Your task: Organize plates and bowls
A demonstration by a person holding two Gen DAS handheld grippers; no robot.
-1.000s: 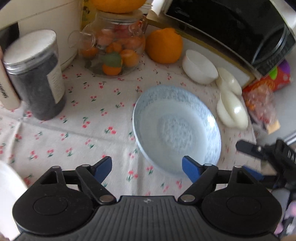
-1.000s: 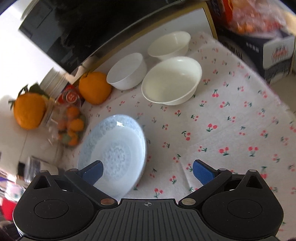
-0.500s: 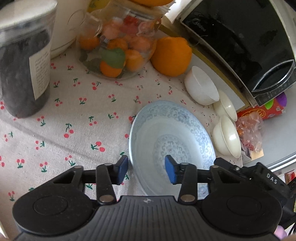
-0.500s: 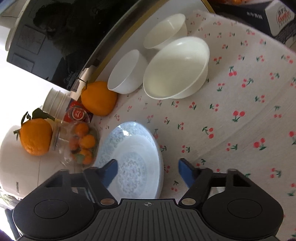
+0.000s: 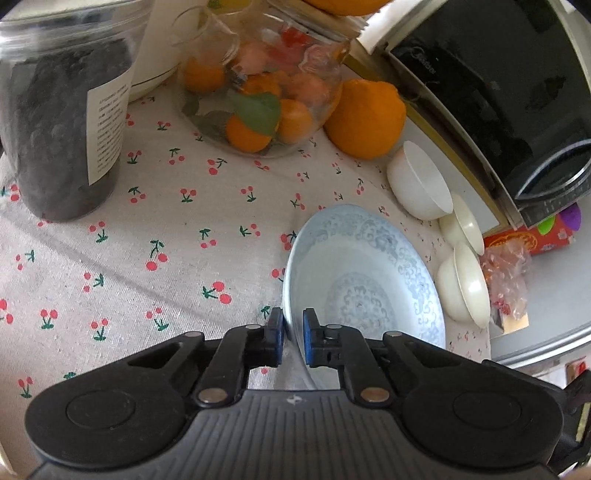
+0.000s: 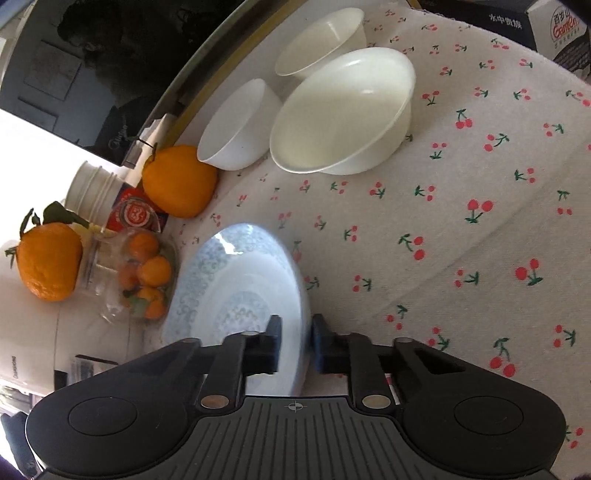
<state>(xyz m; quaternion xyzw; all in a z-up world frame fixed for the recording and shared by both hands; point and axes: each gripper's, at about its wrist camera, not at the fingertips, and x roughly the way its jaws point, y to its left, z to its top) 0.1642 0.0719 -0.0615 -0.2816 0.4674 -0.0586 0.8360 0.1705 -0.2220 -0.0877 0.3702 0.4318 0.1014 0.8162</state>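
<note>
A pale blue patterned plate (image 5: 369, 280) lies on the cherry-print cloth (image 5: 166, 229). My left gripper (image 5: 293, 325) is shut on its near left rim, one pad on each side of the edge. In the right wrist view the same plate (image 6: 236, 288) has my right gripper (image 6: 295, 332) shut on its right rim. A white bowl (image 6: 236, 125), a large cream bowl (image 6: 343, 110) and a smaller cream bowl (image 6: 321, 40) stand together behind the plate. From the left wrist they are the white bowl (image 5: 417, 184) and two cream bowls (image 5: 465, 288) at the right.
A dark-filled jar (image 5: 62, 122) stands at the left. A glass jar of small oranges (image 5: 258, 85) and a big orange (image 5: 365, 114) sit behind the plate. A black microwave (image 5: 498, 74) lines the back. A snack bag (image 5: 506, 280) and a printed box (image 6: 554, 33) sit near the cloth's edge.
Both grippers came down toward the plate and went from wide open to shut, the left on the plate's left rim, the right on its right rim.
</note>
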